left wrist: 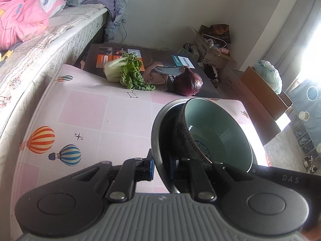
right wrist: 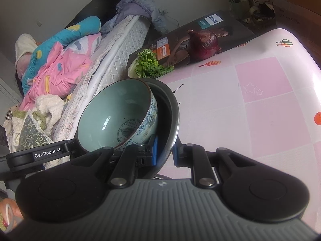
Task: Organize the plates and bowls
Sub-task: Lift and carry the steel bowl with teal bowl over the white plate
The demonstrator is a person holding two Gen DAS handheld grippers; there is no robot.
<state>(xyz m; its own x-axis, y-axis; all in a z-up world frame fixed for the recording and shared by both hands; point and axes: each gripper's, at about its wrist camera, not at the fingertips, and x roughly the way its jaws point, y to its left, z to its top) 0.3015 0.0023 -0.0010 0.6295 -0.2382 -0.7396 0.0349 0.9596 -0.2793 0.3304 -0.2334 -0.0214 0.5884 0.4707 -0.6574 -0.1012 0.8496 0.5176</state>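
A dark plate (left wrist: pixel 158 128) carries a bowl (left wrist: pixel 214 128) with a pale green inside and a blue-patterned outside. Both are held above the pink table (left wrist: pixel 112 116). My left gripper (left wrist: pixel 161 166) is shut on the plate's near rim. In the right wrist view my right gripper (right wrist: pixel 164 152) is shut on the plate's (right wrist: pixel 170 108) opposite rim, with the bowl (right wrist: pixel 116 114) leaning against the plate. The left gripper's body (right wrist: pixel 38 156) shows at the left of that view.
A leafy green vegetable (left wrist: pixel 124 72) and a red onion (left wrist: pixel 188 82) lie on a flat Philips box (left wrist: pixel 156 64) at the table's far end. A bed (left wrist: pixel 40 46) with pink bedding runs along the left. Cardboard boxes (left wrist: pixel 212 48) stand on the floor beyond.
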